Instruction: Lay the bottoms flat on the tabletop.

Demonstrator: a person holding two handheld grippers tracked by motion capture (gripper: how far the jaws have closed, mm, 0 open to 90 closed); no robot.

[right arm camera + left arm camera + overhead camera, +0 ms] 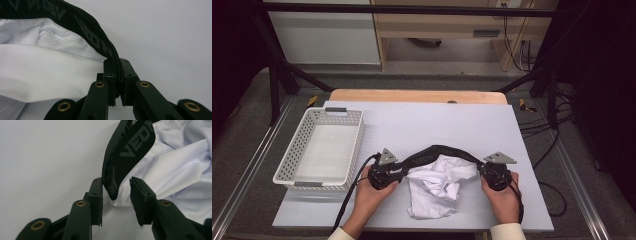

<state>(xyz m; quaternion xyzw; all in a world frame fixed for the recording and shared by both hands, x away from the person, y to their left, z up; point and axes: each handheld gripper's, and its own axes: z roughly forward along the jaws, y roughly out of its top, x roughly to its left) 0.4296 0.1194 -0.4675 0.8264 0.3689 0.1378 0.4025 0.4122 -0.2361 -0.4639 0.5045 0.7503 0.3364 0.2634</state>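
A white garment (437, 187) with a black lettered waistband (437, 150) lies crumpled on the pale table mat (437, 120), near its front edge. The band arches between my two grippers. My right gripper (482, 172) is shut on the band's right end; in the right gripper view the band (92, 27) is pinched between the jaws of that gripper (117, 62), with white cloth (50, 70) beside it. My left gripper (401, 171) is at the band's left end. In the left gripper view its jaws (115, 180) stand apart, and the band's fold (132, 147) hangs between them, resting against one jaw, unpinched.
A white perforated basket (354, 150), with nothing in it, stands on the mat at the left, close to my left hand. The table's wooden back edge (412, 95) shows beyond the mat. Black frame bars and cables surround the table.
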